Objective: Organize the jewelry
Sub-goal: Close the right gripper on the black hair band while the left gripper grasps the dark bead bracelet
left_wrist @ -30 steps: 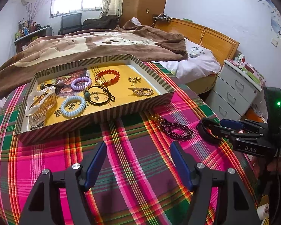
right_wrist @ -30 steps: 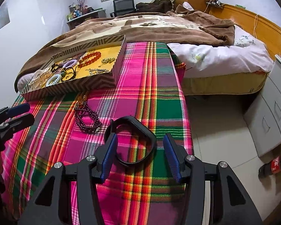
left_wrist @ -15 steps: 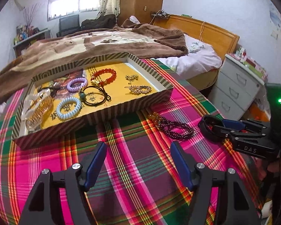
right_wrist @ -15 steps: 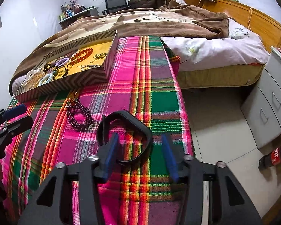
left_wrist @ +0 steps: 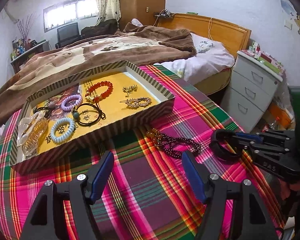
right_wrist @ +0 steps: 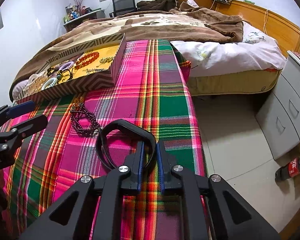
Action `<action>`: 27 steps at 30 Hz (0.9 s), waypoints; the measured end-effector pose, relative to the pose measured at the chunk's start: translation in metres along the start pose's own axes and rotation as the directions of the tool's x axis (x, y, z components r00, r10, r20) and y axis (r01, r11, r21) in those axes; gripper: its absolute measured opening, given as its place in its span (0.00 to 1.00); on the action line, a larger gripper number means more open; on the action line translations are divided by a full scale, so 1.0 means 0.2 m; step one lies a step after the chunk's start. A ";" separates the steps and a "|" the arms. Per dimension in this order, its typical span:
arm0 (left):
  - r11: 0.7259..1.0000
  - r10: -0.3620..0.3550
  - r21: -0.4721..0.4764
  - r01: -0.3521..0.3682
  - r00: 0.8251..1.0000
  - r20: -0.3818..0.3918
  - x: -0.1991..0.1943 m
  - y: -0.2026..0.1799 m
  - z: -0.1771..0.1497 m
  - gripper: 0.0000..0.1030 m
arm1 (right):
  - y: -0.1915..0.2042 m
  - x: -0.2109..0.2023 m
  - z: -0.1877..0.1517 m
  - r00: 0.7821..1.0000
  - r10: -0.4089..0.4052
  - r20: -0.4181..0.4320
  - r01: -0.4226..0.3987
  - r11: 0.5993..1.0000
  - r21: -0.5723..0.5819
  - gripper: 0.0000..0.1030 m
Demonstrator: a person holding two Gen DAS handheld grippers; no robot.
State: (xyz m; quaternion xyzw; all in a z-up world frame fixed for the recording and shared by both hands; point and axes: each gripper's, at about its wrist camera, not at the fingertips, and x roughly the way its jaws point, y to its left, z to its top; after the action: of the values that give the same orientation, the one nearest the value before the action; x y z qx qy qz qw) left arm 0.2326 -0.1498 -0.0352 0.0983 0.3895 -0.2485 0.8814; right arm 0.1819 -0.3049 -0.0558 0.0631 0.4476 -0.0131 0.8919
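— Bedroom, wasn't it, with a plaid cloth (right_wrist: 166,92) over the table by the bed?

— Yes. On it the right gripper (right_wrist: 150,150) had its jaws pinched on the near side of a black band (right_wrist: 128,125), which lay flat on the cloth close to the table's right edge.

— Pinched, not just around it?

— Both pads pressed the strap, with nothing of a gap showing. Just beyond the band lay a string of dark beads (right_wrist: 84,120), then the striped box (right_wrist: 102,80) with the other pieces in it.

— And the left gripper (left_wrist: 148,172)?

— Jaws well apart, nothing between them, hovering over the cloth near the beads (left_wrist: 176,144) and in front of the box (left_wrist: 118,126).

— So which step was that?

— The pick of the band, judging by the grip. Next would call for a lift clear of the cloth and a carry over the box's near wall, low enough to drop it on a bare patch of the yellow floor. The beads looked left for afterward.
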 end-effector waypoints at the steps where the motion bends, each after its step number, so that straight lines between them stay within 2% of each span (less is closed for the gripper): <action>1: 1.000 -0.002 0.004 0.002 1.000 -0.001 0.01 -0.01 0.00 0.68 | 0.00 0.00 0.00 1.000 0.003 0.004 -0.003 1.000 0.004 0.11; 8: 1.000 -0.007 0.024 0.007 0.999 -0.032 0.13 -0.06 0.04 0.68 | -0.05 -0.08 -0.01 0.999 0.018 0.046 -0.020 0.999 0.037 0.11; 12: 0.999 -0.050 0.000 0.050 0.995 -0.092 0.26 -0.08 0.07 0.68 | -0.08 -0.14 0.00 0.997 0.015 0.073 -0.019 0.998 0.053 0.11; 15: 1.000 -0.010 0.011 0.011 0.995 -0.102 0.33 -0.10 0.09 0.73 | -0.09 -0.16 0.00 0.996 0.014 0.084 -0.019 0.999 0.051 0.11; 17: 0.999 -0.035 0.000 0.036 0.994 -0.104 0.35 -0.10 0.11 0.75 | -0.09 -0.16 0.01 0.996 0.013 0.090 -0.018 0.999 0.052 0.11; 21: 0.999 -0.013 0.035 0.017 0.994 -0.106 0.38 -0.15 0.13 0.75 | -0.09 -0.17 0.02 0.995 0.019 0.102 -0.024 0.998 0.055 0.11; 24: 0.999 -0.012 0.050 0.017 0.996 -0.092 0.37 -0.17 0.13 0.61 | -0.09 -0.17 0.02 0.994 0.020 0.105 -0.026 0.998 0.057 0.11; 26: 0.997 -0.008 0.074 0.014 0.996 -0.083 0.36 -0.18 0.14 0.33 | -0.09 -0.16 0.02 0.994 0.021 0.104 -0.027 0.998 0.058 0.11; 27: 0.996 -0.017 0.081 0.024 0.996 -0.086 0.36 -0.19 0.14 0.28 | -0.09 -0.16 0.02 0.994 0.022 0.103 -0.029 0.998 0.058 0.11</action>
State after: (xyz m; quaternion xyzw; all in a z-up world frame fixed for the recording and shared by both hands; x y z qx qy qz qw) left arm 0.2721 -0.2183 -0.0682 0.1408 0.4174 -0.2687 0.8566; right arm 0.1643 -0.3249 -0.0300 0.0946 0.4000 -0.0182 0.9114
